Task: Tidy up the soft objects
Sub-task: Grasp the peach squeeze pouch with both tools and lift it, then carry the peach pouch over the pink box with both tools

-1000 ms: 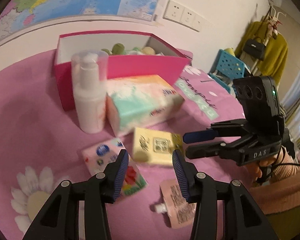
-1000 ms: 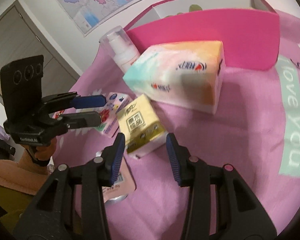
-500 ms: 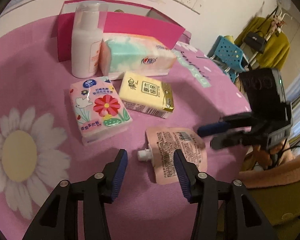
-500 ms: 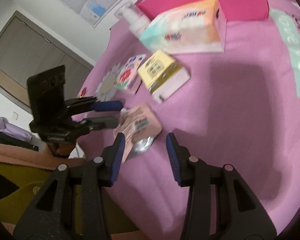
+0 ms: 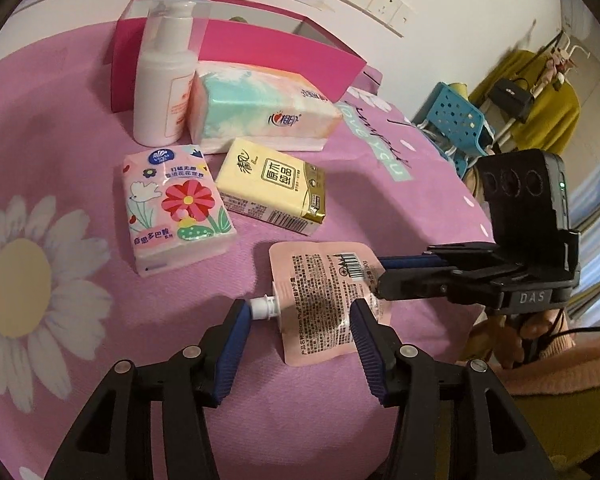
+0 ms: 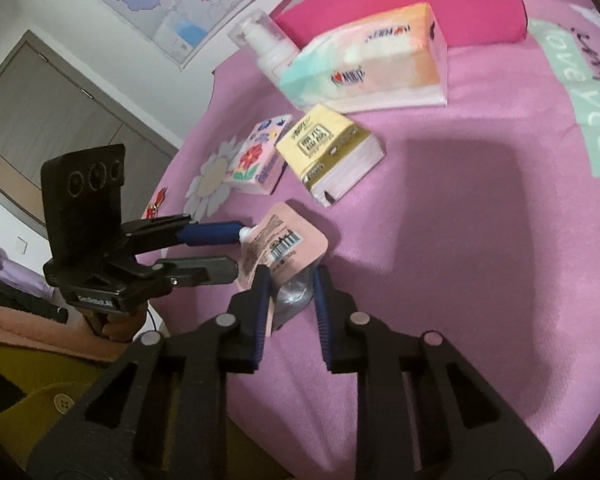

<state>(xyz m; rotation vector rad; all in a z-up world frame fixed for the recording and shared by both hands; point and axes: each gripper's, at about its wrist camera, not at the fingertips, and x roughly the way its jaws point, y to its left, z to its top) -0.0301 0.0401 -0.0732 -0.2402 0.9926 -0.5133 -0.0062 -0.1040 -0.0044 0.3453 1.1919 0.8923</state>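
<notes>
A pink spout pouch (image 5: 324,292) lies flat on the pink flowered cloth near the table's front edge. My left gripper (image 5: 300,320) is open just above it, one pad by the white spout (image 5: 263,306) and the other over the pouch's right side. My right gripper (image 6: 290,284) is closing its jaws on the pouch's (image 6: 284,240) silver bottom corner, and both pads touch it. In the left wrist view the right gripper (image 5: 382,276) pinches the pouch's right edge. Behind lie a floral tissue pack (image 5: 176,208), a yellow tissue pack (image 5: 272,188) and a large tissue pack (image 5: 260,116).
A white pump bottle (image 5: 164,92) stands before the open pink box (image 5: 260,48) at the back. A blue perforated crate (image 5: 456,124) and a yellow coat (image 5: 540,96) are beyond the table's right edge. A hand in a pink sleeve (image 5: 540,328) holds the right gripper.
Both grippers pulled back from the tissue packs to the pouch at the front edge. The left one sank over the pouch. The right jaws narrowed onto the pouch's bottom corner.
</notes>
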